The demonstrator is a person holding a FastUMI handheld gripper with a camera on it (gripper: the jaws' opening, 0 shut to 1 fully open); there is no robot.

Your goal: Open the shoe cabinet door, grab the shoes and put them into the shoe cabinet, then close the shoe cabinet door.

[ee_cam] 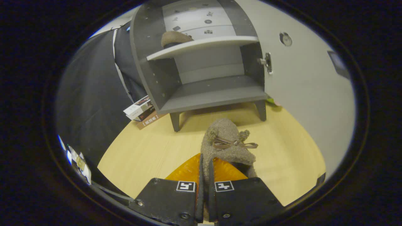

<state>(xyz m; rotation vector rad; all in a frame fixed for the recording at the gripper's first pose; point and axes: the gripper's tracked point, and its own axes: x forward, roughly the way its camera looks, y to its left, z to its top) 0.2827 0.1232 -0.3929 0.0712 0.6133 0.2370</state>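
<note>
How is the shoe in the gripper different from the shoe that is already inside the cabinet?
The held shoe is pinched at its edge by the gripper, above the wooden floor; the stored shoe rests on the cabinet's upper shelf. The held shoe shows a ribbon bow; no bow can be seen on the stored shoe. Both look fuzzy and brown.

Fuzzy brown shoe [226,145] pinched between the gripper [204,175] fingers, before the open shoe cabinet [201,62].
</note>
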